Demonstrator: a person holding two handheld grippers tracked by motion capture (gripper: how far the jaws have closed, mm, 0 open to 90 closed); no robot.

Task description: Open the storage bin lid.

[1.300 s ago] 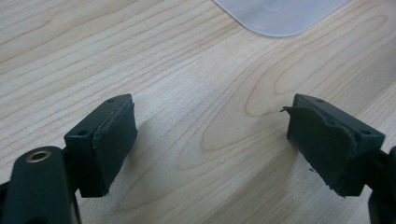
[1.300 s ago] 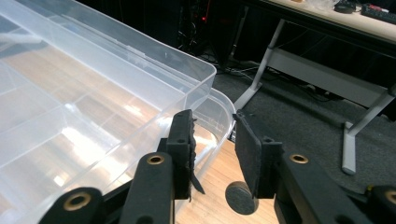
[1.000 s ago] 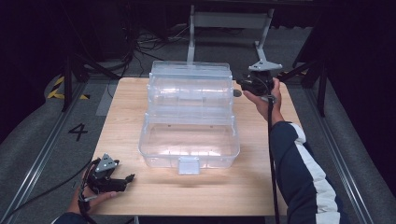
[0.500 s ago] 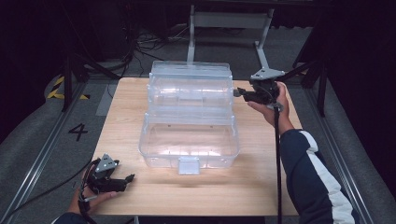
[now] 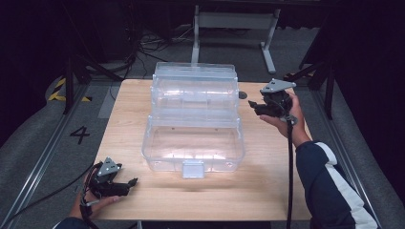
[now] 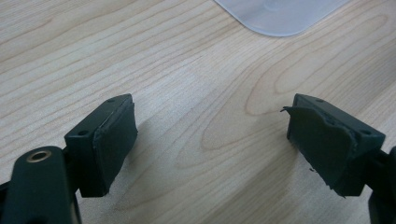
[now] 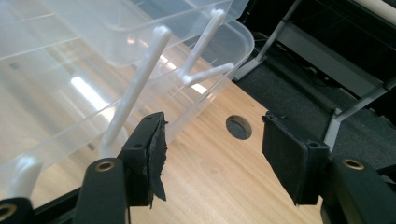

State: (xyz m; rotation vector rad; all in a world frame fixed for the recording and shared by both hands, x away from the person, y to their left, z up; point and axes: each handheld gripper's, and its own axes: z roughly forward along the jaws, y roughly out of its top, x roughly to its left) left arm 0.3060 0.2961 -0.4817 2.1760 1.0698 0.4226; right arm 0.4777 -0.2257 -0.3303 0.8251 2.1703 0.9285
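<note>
Right gripper view: table hole [image 7: 238, 127] beside clear box [image 7: 93, 70].

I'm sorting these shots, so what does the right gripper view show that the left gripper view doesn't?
Right gripper view alone: the clear box's white hinge arms, a round hole in the table, and a metal stand on the floor beyond. Left gripper view alone: a rounded corner of the clear box lying flat on the wood. Both: the wooden table, and a pair of black jaws standing apart with nothing between them.
</note>
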